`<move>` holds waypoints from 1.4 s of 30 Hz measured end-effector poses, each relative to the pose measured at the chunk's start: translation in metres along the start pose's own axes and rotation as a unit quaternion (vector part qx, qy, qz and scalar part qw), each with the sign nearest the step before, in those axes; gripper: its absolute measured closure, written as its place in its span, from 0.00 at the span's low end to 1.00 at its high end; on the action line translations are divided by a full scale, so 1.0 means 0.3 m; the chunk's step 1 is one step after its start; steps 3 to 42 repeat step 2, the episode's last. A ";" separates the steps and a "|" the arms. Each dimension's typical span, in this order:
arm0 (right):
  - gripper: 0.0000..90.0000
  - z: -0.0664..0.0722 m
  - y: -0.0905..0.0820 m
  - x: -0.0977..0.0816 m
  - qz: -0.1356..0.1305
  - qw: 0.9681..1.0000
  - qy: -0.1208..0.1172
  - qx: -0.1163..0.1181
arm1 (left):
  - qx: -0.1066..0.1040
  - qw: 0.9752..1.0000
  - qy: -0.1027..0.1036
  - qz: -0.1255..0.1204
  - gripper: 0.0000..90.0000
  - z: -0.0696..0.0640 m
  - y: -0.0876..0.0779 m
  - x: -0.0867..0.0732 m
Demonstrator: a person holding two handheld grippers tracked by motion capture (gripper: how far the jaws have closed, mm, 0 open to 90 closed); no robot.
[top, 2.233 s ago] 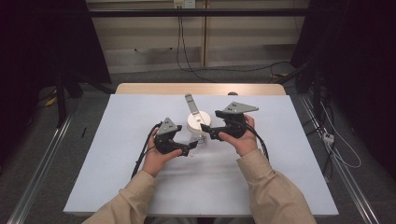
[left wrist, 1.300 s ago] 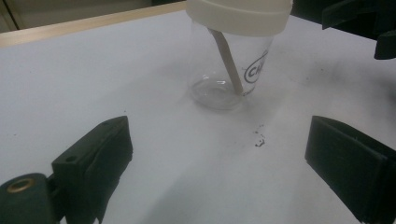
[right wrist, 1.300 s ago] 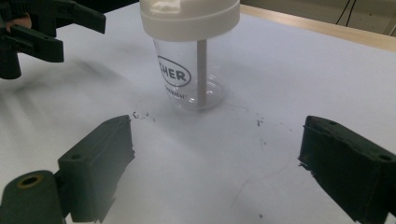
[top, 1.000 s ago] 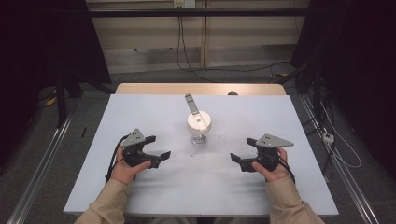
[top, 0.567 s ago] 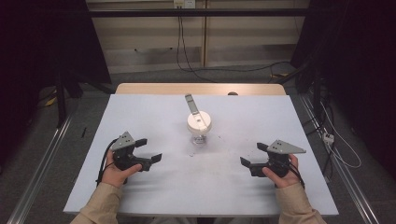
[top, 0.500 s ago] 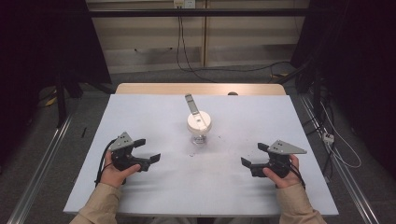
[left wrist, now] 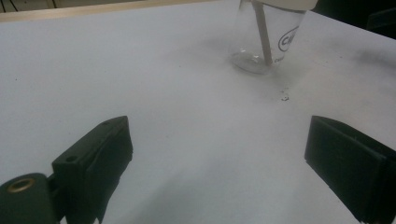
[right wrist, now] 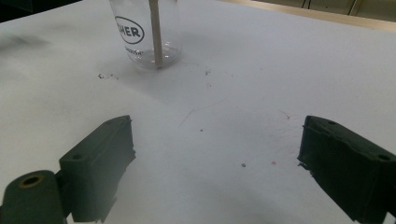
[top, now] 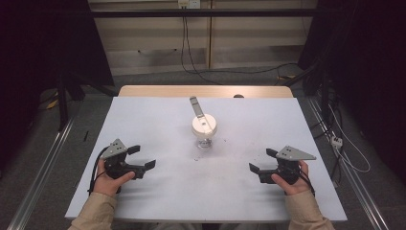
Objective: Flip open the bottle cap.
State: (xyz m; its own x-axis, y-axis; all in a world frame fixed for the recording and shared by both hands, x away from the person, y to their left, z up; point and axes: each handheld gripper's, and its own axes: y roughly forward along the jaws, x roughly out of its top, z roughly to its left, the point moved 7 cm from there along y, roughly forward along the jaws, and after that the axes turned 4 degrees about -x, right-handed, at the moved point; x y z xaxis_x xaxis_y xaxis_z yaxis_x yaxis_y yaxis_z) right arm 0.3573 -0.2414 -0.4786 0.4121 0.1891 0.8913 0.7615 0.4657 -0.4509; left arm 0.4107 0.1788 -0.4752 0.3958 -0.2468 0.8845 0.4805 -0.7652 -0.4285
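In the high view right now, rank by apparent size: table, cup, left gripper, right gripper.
1. table
2. left gripper and right gripper: look alike, both open
3. cup, though it stands farther from the camera

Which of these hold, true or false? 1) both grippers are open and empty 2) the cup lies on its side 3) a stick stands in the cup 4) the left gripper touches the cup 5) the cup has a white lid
1) True: the left gripper and the right gripper both show jaws apart with nothing between them.
2) False: the clear cup stands upright on the white table.
3) True: a stick leans out through the top.
4) False: it sits well apart, near the table's front left.
5) True: a white lid covers it.
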 end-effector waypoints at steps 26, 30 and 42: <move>0.11 -0.002 0.001 0.000 0.000 1.000 0.000 -0.001 | -0.001 1.000 0.001 0.001 0.08 -0.001 0.003 0.000; 0.11 -0.002 0.001 0.000 0.000 1.000 0.000 -0.001 | -0.001 1.000 0.001 0.001 0.08 -0.001 0.003 0.000; 0.11 -0.002 0.001 0.000 0.000 1.000 0.000 -0.001 | -0.001 1.000 0.001 0.001 0.08 -0.001 0.003 0.000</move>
